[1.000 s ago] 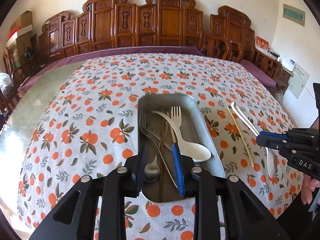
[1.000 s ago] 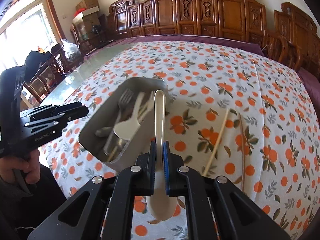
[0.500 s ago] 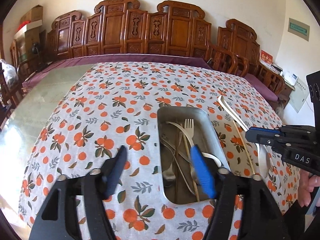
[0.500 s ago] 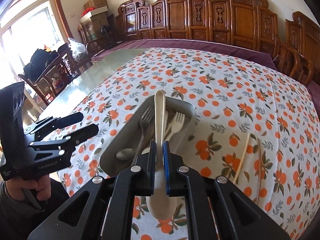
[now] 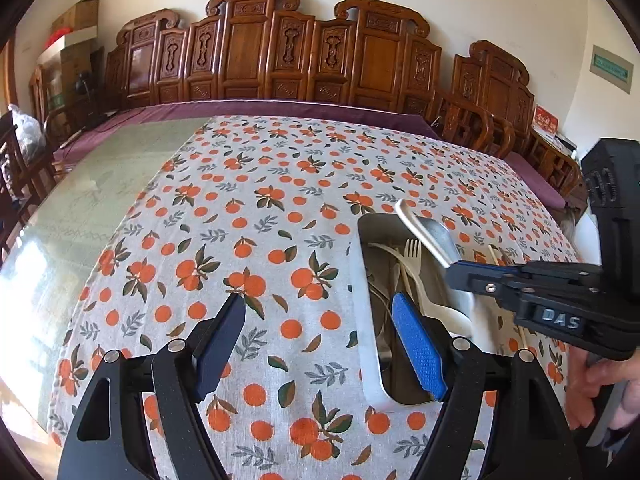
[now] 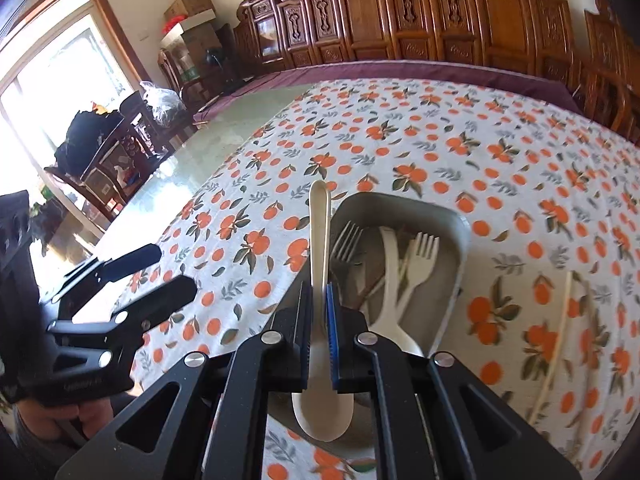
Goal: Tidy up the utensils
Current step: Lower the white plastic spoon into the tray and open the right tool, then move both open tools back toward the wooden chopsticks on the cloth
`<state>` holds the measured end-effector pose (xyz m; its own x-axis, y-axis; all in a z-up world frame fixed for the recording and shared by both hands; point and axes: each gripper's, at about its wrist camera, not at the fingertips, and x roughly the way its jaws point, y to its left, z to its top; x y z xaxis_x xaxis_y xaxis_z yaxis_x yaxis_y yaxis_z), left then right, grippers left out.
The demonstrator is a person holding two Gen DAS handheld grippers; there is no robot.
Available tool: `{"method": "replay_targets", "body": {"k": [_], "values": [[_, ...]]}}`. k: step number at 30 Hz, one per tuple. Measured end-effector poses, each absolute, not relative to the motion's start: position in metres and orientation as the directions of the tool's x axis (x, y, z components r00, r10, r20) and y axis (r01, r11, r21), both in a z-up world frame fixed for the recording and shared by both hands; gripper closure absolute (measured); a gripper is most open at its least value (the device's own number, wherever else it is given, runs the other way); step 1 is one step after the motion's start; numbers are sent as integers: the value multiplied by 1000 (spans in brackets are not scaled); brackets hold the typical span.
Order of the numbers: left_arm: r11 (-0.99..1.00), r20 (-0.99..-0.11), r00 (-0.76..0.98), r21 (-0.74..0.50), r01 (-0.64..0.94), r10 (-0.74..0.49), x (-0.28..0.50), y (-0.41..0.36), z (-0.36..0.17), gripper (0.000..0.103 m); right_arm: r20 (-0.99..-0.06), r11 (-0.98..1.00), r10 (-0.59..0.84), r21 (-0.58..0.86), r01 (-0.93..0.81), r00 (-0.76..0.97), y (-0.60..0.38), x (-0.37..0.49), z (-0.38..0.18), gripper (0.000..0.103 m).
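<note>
A grey metal tray (image 5: 366, 280) on the orange-print cloth holds a metal fork (image 6: 346, 240), a cream plastic fork (image 6: 424, 248), a cream spoon (image 6: 390, 264) and chopsticks. My right gripper (image 6: 319, 292) is shut on another cream spoon (image 6: 320, 216), handle pointing forward and bowl hanging under the fingers, over the tray's near left part. From the left wrist view that right gripper (image 5: 460, 272) shows above the tray with the spoon (image 5: 424, 236) slanting up. My left gripper (image 5: 320, 312) stands open with nothing in it, its blue pad (image 5: 416, 344) over the tray's left edge.
Two pale chopsticks (image 6: 560, 320) lie on the cloth right of the tray. Bare glass tabletop (image 5: 100, 192) lies left of the cloth. Carved wooden chairs (image 5: 280, 48) line the far side. A hand (image 5: 600, 380) grips the right tool at the edge.
My left gripper opened wide and drew left, off the tray's middle. The right gripper carried the cream spoon leftward from the cloth to above the tray.
</note>
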<state>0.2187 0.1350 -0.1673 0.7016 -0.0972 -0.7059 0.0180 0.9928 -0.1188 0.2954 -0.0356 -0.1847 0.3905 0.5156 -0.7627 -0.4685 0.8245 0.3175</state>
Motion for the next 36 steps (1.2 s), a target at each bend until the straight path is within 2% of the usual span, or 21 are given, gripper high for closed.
{"method": "replay_targets", "body": {"k": [6,17,26,36], "values": [[991,-710,697,-136,10,-105,221,140,-175,30,-782,836,513,361,-414,354,-21,312,-210,95],[989,-706,700,-148,5,-109,220,143,-177,30,-826,878,430,289,-381,365,-17,329,-237,94],[991,-701,705,-134,19,-108,217,130,-172,30,-780,864,465,297,-407,419,-37,324,-215,91],[991,-691,711,-101,89,-134,208,88,-153,30,-730,877,443,232,-422,520,-107,285,-175,91]]}}
